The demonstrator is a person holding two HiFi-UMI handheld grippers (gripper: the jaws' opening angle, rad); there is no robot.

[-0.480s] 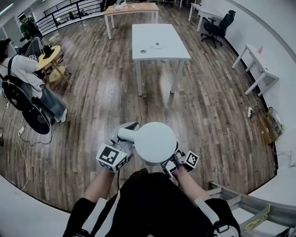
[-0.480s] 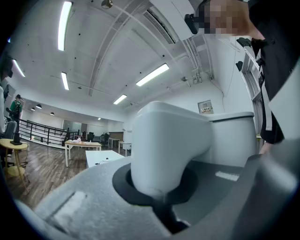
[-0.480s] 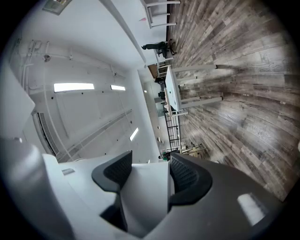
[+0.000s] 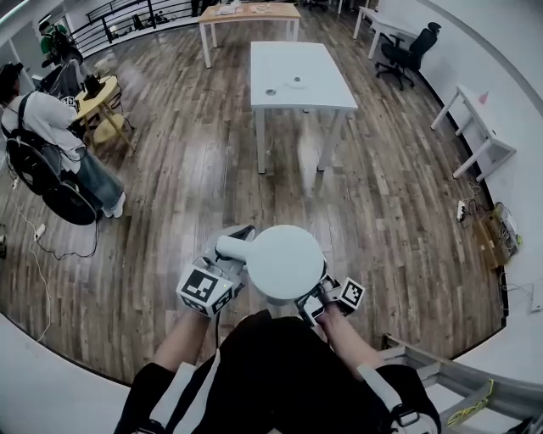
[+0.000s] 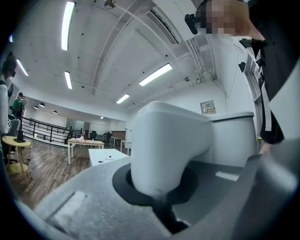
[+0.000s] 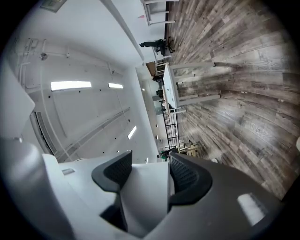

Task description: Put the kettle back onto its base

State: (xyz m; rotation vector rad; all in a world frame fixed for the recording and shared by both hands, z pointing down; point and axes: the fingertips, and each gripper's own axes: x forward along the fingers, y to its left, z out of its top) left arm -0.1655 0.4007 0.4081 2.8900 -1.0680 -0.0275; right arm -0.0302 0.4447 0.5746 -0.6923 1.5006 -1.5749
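Note:
I hold a white kettle (image 4: pixel 284 261) up in front of my body, seen from above with its round lid showing. My left gripper (image 4: pixel 229 248) is shut on the kettle's handle (image 5: pixel 164 145), which fills the left gripper view with the kettle body to its right. My right gripper (image 4: pixel 310 300) grips the kettle's other side; in the right gripper view a white part of the kettle (image 6: pixel 146 197) sits pressed between the two black pads (image 6: pixel 187 180). Far ahead stands a white table (image 4: pixel 327 95) bearing a small round white thing (image 4: pixel 295 82) and a small ring (image 4: pixel 271 91).
Wooden floor stretches between me and the white table. A seated person (image 4: pixel 47 127) and a small yellow table (image 4: pixel 93 97) are at the far left. A wooden table (image 4: pixel 250 13) stands behind, an office chair (image 4: pixel 411 51) and white desks at the right, a ladder (image 4: pixel 458 373) near my right.
Both grippers and the kettle keep their place in the head view. The room has slid slightly to the right around them; both grips are unchanged.

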